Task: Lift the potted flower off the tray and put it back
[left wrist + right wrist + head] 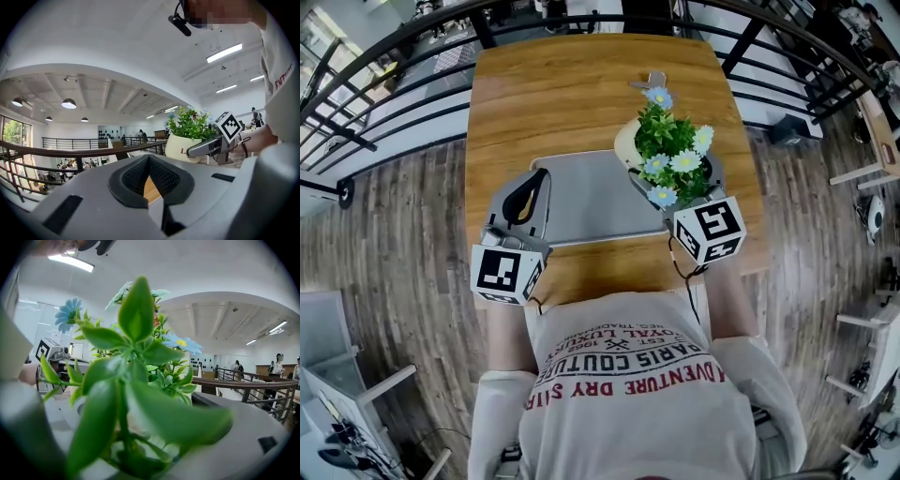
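Observation:
The potted flower [672, 155], green leaves with white and blue blooms in a cream pot [626, 145], hangs tilted over the right end of the grey tray [581, 202]. My right gripper [642, 157] is shut on the pot. In the left gripper view one of its fingers [201, 147] crosses the pot [180, 145]. In the right gripper view, leaves [136, 380] fill the frame and hide the jaws. My left gripper [528, 192] rests at the tray's left edge, shut and holding nothing. Its dark pads [161, 180] meet with bare wood showing behind them.
The tray lies on a wooden table [581, 84] whose near edge is just in front of the person. Black railings [384, 66] run round the far and left sides above a plank floor [394, 206]. White furniture [347, 394] stands at the lower left.

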Demonstrator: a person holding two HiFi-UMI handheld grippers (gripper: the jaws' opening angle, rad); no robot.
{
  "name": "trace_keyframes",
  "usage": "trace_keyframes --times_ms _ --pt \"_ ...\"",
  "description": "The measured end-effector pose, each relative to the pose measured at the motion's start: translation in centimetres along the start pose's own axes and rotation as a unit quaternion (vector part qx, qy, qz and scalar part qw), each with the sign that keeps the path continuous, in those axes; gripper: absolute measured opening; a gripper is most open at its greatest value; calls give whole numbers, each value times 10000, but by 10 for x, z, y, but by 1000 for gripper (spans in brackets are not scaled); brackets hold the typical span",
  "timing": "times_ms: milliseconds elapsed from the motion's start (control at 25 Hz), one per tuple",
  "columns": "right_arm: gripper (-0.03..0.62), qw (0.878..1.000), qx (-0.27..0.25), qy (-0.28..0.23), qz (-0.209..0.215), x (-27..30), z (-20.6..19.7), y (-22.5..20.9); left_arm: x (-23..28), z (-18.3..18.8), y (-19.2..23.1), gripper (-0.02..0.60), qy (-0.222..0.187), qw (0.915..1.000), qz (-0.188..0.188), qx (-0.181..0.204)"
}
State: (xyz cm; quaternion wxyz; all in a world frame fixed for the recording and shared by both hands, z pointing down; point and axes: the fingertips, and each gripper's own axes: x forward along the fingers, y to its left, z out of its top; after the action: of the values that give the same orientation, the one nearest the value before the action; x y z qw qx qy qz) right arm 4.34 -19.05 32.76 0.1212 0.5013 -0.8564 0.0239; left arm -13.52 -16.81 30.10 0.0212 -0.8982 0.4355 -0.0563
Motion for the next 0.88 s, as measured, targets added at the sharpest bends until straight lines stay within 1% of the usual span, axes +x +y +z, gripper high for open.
trace_keyframes --times_ms 160,280,360,440,600,760,880 --pt "486 9996 -66 156 223 7 -24 1 1 -13 -12 12 132 9998 27 -131" --pt "486 9981 -199 362 459 16 -50 16 -5 -28 -14 12 203 9995 79 -233" --pt "486 9964 -229 489 646 26 -67 25 -7 -38 -12 12 251 9992 122 -297" --pt "486 9936 -211 604 926 33 -85 35 -9 -48 -12 12 349 9983 234 -406" --pt "486 9832 -276 778 1627 45 -120 61 -15 -69 -16 12 546 9953 447 -660" --pt "486 9691 -453 1028 2195 61 -151 86 -18 -94 -13 12 707 9923 604 -820" --pt "486 9579 -493 1159 2582 75 -164 112 -28 -112 -4 12 825 9892 742 -953"
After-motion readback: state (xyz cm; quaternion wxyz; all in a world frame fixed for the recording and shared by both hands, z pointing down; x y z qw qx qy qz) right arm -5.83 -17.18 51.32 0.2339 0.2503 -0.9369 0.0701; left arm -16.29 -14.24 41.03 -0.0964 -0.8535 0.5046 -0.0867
